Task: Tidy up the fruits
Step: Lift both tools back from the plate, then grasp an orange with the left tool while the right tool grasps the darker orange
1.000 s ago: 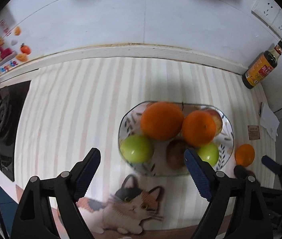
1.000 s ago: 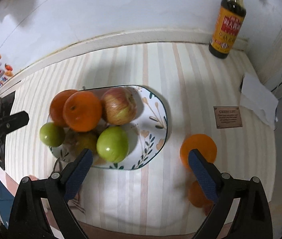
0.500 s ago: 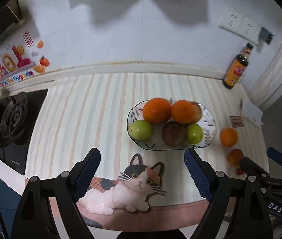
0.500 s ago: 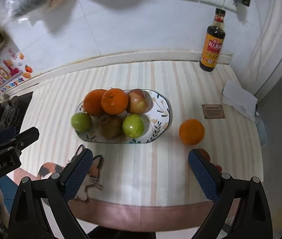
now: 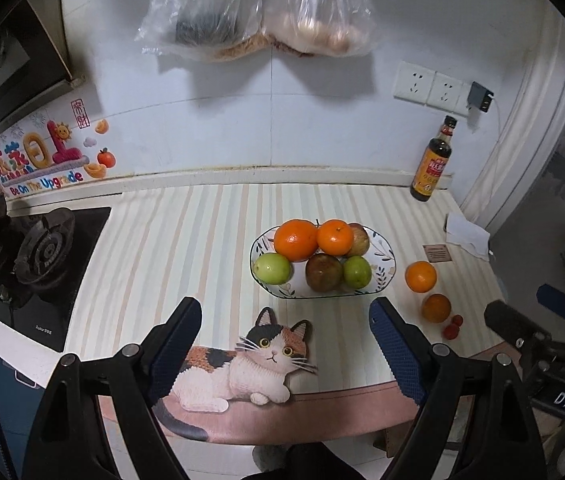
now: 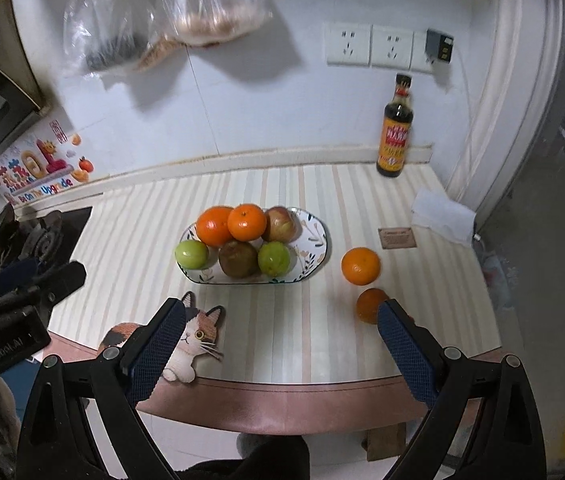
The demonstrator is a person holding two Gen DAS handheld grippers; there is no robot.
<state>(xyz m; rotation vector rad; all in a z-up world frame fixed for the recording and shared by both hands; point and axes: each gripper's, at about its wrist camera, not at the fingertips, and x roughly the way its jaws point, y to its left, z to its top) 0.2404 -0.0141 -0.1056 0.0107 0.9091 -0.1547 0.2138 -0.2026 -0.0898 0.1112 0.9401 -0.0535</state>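
A patterned oval plate (image 5: 386, 264) (image 6: 318, 236) on the striped counter holds two oranges, a red apple, two green fruits and a brown fruit. To its right lie a loose orange (image 5: 420, 276) (image 6: 360, 265), a smaller darker orange (image 5: 436, 307) (image 6: 369, 304) and two small red fruits (image 5: 453, 327). My left gripper (image 5: 284, 340) is open and empty, held back over the counter's front edge. My right gripper (image 6: 280, 340) is open and empty, also held back near the front edge; its right finger hides part of the smaller orange.
A cat-shaped mat (image 5: 242, 364) lies at the front edge. A gas stove (image 5: 38, 252) is at the left. A soy sauce bottle (image 6: 395, 132), a paper tissue (image 6: 442, 216) and a small card (image 6: 397, 237) are at the back right. Plastic bags (image 5: 258, 4) hang on the wall.
Both grippers have pulled up and back from the plate, so the whole counter and wall now show. The fruits have not moved. Both grippers stay open.
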